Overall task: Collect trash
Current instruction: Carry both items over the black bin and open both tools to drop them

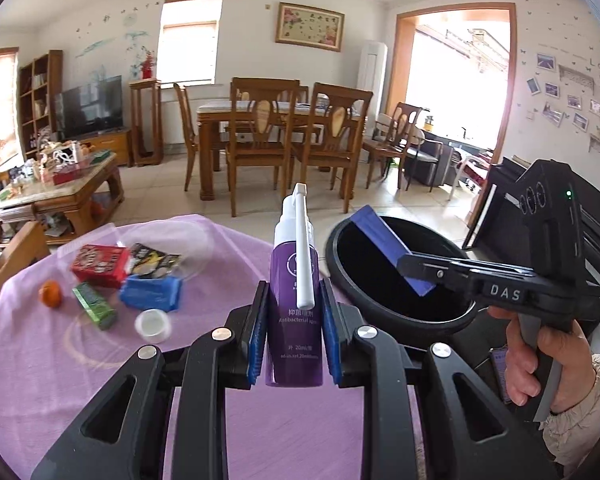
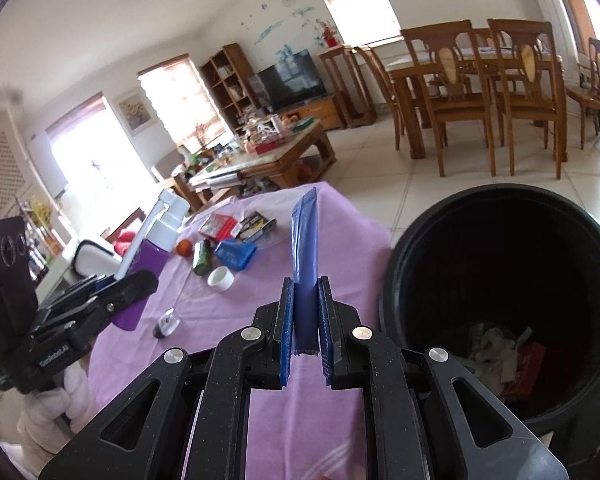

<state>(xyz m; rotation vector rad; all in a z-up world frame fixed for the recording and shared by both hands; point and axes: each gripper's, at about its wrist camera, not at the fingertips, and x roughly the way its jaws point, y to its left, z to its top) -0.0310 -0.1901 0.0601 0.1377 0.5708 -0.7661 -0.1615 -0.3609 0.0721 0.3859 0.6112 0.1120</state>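
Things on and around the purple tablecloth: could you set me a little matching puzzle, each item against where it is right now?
Items:
1. purple spray bottle
2. blue packet
3. small orange fruit
4. crumpled white paper

Places:
A. at the bottom of the black bin
B. lying loose on the purple tablecloth
C. clamped in the left gripper
D. clamped in the right gripper

Pairs: 1-C, 2-D, 3-B, 4-A
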